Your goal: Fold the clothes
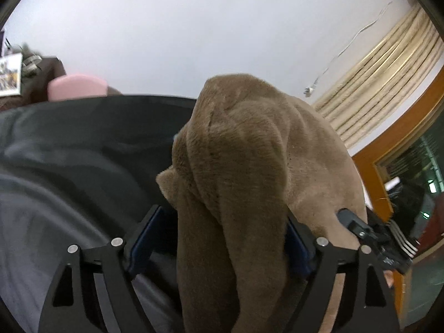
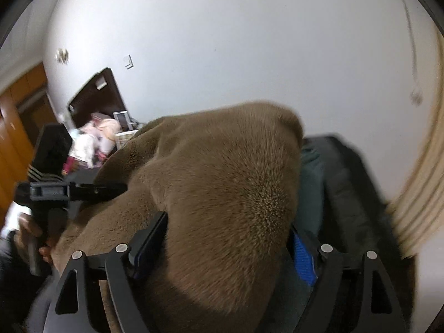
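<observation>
A fluffy brown garment (image 1: 249,144) lies heaped on a dark grey cloth surface (image 1: 69,152). A thick fold of it runs between the jaws of my left gripper (image 1: 222,222). The jaws stand wide, and the left pad (image 1: 144,238) is clear of the fabric. In the right wrist view the same brown garment (image 2: 227,183) bulges up between the jaws of my right gripper (image 2: 229,224), which is also open, its blue right pad (image 2: 304,252) bare. Each view shows the other gripper at the garment's side: right (image 1: 374,236), left (image 2: 69,191).
A pink object (image 1: 77,86) sits beyond the surface's far edge. Cream curtains (image 1: 388,63) and a wooden frame (image 1: 388,144) stand to the right. A dark teal cloth (image 2: 310,172) lies beside the brown garment. Clutter (image 2: 94,138) sits by a dark board at the white wall.
</observation>
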### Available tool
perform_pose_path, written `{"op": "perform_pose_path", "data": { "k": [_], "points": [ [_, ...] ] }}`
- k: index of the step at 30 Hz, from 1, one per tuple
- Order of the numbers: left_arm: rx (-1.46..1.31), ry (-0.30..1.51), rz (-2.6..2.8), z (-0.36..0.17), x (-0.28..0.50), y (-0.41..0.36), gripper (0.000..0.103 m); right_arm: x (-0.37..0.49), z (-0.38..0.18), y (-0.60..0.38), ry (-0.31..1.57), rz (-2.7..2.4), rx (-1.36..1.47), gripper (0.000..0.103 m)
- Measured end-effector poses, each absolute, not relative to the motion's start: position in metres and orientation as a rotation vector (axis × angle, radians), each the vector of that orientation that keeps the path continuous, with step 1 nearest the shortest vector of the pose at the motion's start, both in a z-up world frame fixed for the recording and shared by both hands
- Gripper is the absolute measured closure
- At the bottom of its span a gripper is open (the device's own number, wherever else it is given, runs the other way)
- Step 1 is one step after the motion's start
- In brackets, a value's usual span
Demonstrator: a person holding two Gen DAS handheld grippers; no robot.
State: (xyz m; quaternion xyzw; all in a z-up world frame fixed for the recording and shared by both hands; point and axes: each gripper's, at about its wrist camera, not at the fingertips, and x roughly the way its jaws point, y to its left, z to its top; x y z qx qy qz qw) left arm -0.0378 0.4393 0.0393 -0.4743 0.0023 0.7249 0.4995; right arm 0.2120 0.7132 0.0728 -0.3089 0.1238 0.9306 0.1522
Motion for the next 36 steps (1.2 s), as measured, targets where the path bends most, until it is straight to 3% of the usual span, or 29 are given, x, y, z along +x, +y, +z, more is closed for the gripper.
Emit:
{"op": "perform_pose_path", "data": {
  "k": [6, 11, 15, 20, 25, 31, 36],
  "points": [
    [-0.963, 0.114, 1.836, 0.074, 0.003, 0.401, 0.013, 0.258, 0.101, 0.640, 0.068, 2.650, -0.670, 0.017],
    [-0.872, 0.267, 1.890, 0.073, 0.033, 0.385, 0.012, 0.273, 0.087, 0.598, -0.040, 2.688, -0.699, 0.016],
    [-0.905, 0.362, 1.917, 0.049, 0.039, 0.425, 0.012, 0.265, 0.061, 0.602, -0.033, 2.641, -0.825, 0.015],
    [-0.955, 0.302, 1.909, 0.039, 0.030, 0.419, 0.003, 0.255, 0.046, 0.612, 0.032, 2.599, -0.866, 0.001],
    [-0.919, 0.321, 1.948, 0.038, 0.033, 0.415, 0.002, 0.255, 0.039, 0.620, 0.177, 2.589, -0.880, 0.001],
    [-0.881, 0.300, 2.048, 0.054, 0.049, 0.386, 0.001, 0.276, 0.065, 0.593, 0.080, 2.527, -0.783, 0.001],
    [-0.861, 0.323, 2.097, 0.047, 0.070, 0.418, 0.001, 0.291, 0.076, 0.565, 0.029, 2.496, -0.771, 0.001]
  ]
}}
